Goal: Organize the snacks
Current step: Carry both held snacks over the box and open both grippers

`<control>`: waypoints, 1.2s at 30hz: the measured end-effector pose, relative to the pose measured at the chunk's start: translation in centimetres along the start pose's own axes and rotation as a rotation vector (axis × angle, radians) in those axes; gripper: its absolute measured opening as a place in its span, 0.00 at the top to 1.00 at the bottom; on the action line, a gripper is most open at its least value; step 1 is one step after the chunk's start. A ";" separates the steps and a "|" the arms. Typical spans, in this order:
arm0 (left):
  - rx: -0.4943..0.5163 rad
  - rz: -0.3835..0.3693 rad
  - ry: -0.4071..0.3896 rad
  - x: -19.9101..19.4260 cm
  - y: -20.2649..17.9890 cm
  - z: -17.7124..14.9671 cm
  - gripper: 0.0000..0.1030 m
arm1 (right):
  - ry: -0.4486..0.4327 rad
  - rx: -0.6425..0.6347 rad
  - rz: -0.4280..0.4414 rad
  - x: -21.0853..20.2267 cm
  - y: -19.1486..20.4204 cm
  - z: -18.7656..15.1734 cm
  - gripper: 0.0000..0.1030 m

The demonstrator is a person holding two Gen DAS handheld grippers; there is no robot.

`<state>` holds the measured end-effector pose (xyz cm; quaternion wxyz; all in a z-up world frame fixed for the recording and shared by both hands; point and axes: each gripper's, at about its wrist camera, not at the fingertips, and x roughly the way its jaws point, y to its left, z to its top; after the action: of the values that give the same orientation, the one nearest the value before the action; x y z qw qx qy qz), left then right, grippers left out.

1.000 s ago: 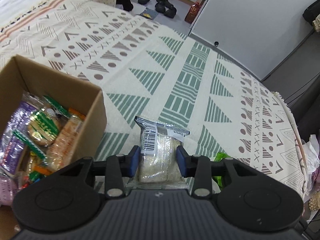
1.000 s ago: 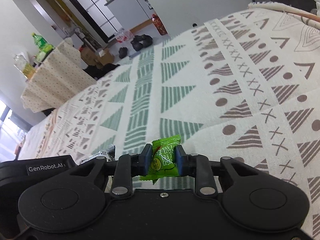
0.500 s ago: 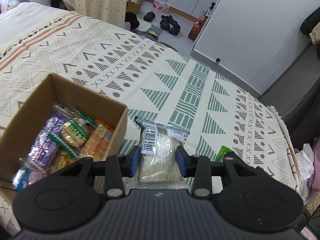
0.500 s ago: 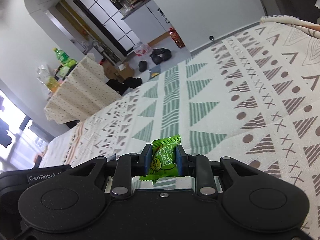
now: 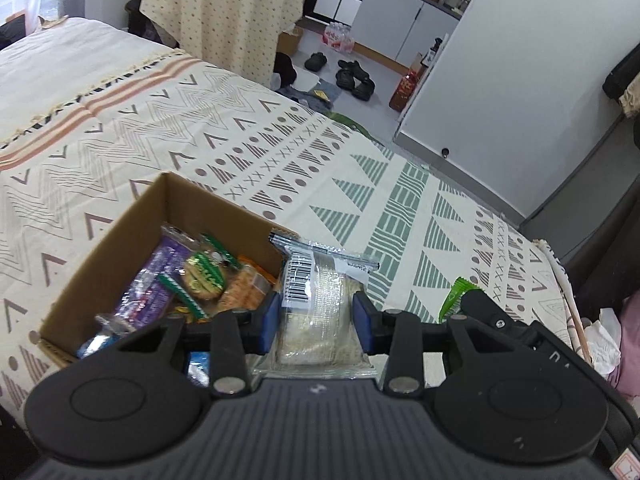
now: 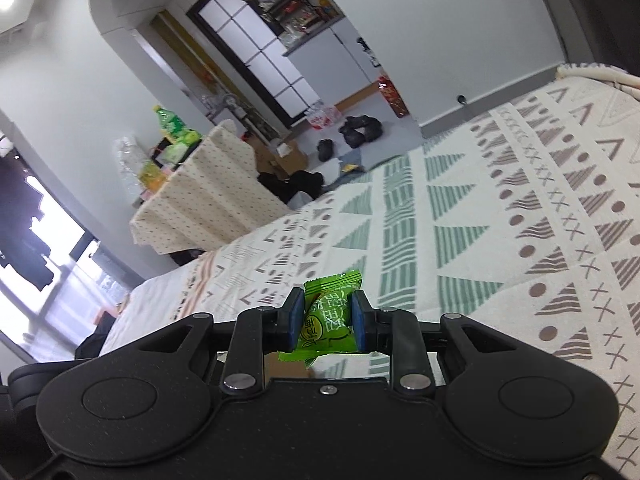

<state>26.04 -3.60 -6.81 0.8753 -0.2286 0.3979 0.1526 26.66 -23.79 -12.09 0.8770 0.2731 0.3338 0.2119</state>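
Note:
My left gripper (image 5: 316, 318) is shut on a clear packet of pale cake with a barcode label (image 5: 320, 296), held above the patterned bedspread just right of an open cardboard box (image 5: 100, 264). The box holds several wrapped snacks, purple, green and orange. My right gripper (image 6: 325, 320) is shut on a small green snack packet (image 6: 330, 320), raised over the bedspread. That green packet (image 5: 454, 298) and the right gripper's black body also show at the right of the left wrist view.
The patterned bedspread (image 5: 360, 184) stretches ahead and to the right. Beyond the bed stand a table with a dotted cloth (image 6: 208, 196), shoes on the floor (image 5: 354, 76) and a white wall panel (image 5: 500, 92). A dark edge borders the bed at the right.
Both grippers have risen with their packets still held. In the left wrist view the box has shifted right and further under the gripper. The right wrist view has tilted up toward the room.

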 end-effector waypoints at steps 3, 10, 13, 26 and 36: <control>-0.010 0.010 -0.012 -0.9 0.9 0.1 0.63 | 0.000 -0.023 0.025 -0.4 1.2 -0.1 0.76; -0.036 0.042 -0.039 -2.7 3.3 0.5 0.63 | 0.024 -0.069 0.068 -0.2 3.5 -1.3 0.76; -0.048 0.054 -0.049 -3.3 4.4 0.7 0.63 | 0.040 -0.092 0.084 0.1 4.5 -1.9 0.76; -0.121 0.077 -0.017 -2.5 9.4 1.0 0.62 | 0.094 -0.168 0.136 0.6 8.3 -4.6 0.76; -0.185 0.065 0.000 -1.5 12.7 2.1 0.47 | 0.134 -0.189 0.127 2.2 9.5 -6.0 0.76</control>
<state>20.71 8.17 -7.96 0.8450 -0.2952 0.3894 0.2170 22.17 -13.29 -10.98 0.8593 0.1950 0.3521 0.3155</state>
